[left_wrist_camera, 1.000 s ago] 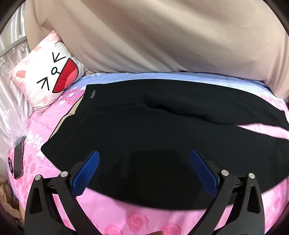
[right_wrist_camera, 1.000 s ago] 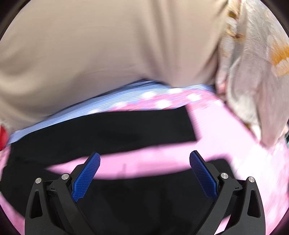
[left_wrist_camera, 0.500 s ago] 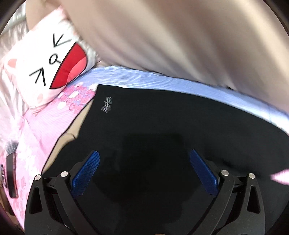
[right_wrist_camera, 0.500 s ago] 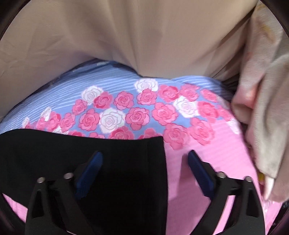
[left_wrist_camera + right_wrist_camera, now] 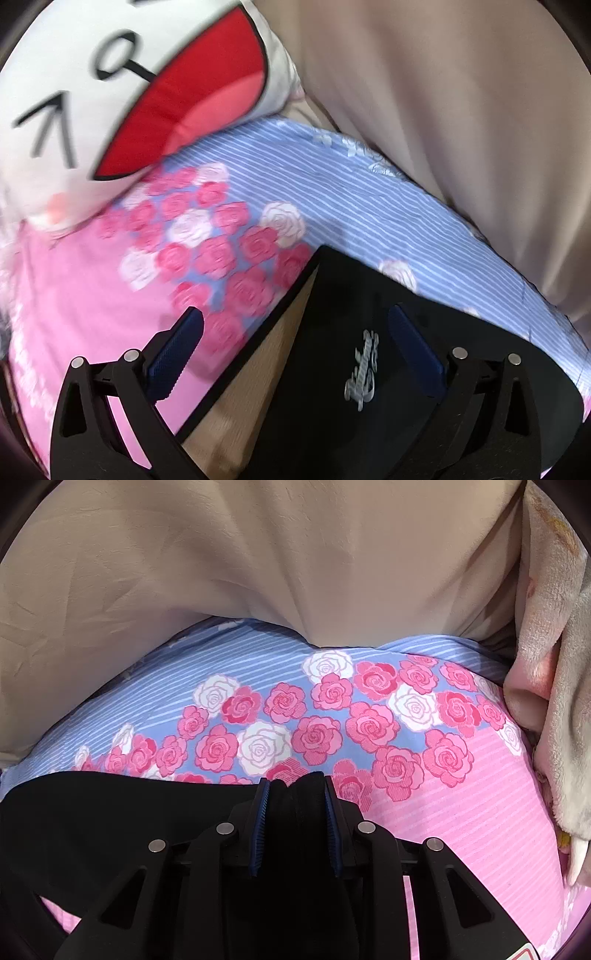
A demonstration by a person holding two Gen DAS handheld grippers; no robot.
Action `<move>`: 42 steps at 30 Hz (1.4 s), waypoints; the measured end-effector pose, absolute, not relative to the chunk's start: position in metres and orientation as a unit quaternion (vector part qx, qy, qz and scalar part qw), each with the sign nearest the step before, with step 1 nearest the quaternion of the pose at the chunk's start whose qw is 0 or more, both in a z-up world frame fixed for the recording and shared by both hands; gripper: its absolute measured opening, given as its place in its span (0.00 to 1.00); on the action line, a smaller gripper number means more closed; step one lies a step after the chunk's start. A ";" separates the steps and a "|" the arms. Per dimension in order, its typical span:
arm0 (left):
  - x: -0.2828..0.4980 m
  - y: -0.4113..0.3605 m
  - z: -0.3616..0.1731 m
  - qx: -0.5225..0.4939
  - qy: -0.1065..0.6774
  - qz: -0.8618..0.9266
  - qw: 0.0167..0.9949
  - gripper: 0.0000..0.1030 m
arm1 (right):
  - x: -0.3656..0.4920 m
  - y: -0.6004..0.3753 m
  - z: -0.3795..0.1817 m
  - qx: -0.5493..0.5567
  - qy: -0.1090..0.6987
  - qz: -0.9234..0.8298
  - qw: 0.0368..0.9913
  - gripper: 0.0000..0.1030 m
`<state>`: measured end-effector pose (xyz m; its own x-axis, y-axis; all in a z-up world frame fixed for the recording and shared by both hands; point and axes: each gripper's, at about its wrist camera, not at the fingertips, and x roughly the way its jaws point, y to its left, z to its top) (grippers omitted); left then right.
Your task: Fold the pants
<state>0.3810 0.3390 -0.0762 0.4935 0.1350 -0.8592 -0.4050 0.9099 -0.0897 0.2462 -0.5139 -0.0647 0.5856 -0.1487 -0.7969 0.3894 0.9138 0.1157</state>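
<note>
Black pants (image 5: pixel 343 325) lie on a pink and blue rose-print bedspread (image 5: pixel 92 295). In the left wrist view my left gripper (image 5: pixel 295 343) is open over the waistband corner, which has a silver logo (image 5: pixel 362 369) and a tan lining (image 5: pixel 258 380) showing. One finger stands over the bedspread, the other over the pants. In the right wrist view my right gripper (image 5: pixel 295 812) is shut on a bunched fold of the pants' leg end (image 5: pixel 295 797); the rest of the leg (image 5: pixel 110 812) stretches left.
A white cat-face pillow (image 5: pixel 110 92) with a red mouth lies at the bed's far left. A beige sheet (image 5: pixel 258 572) hangs along the far side. A fluffy blanket (image 5: pixel 554 664) is heaped at the right.
My left gripper moved forward and left to the waistband corner, still open. My right gripper moved forward to the leg end and closed on it.
</note>
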 end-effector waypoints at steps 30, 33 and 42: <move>0.079 0.321 0.005 -0.140 0.434 -0.024 0.890 0.03 | 0.066 -0.485 -0.006 0.113 0.329 -0.101 0.932 0.07; 0.052 0.332 -0.044 -0.133 0.468 0.027 0.873 0.03 | 0.062 -0.485 -0.023 0.121 0.338 -0.107 0.927 0.10; 0.048 0.336 -0.064 -0.226 0.461 0.033 0.858 0.75 | 0.035 -0.501 -0.022 0.169 0.325 -0.142 0.920 0.48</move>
<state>0.0484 0.3358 -0.0641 0.5734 -0.1521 -0.8050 -0.2640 0.8959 -0.3573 0.0351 -0.5009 -0.0217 0.7489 -0.1505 -0.6453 0.3706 0.9024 0.2196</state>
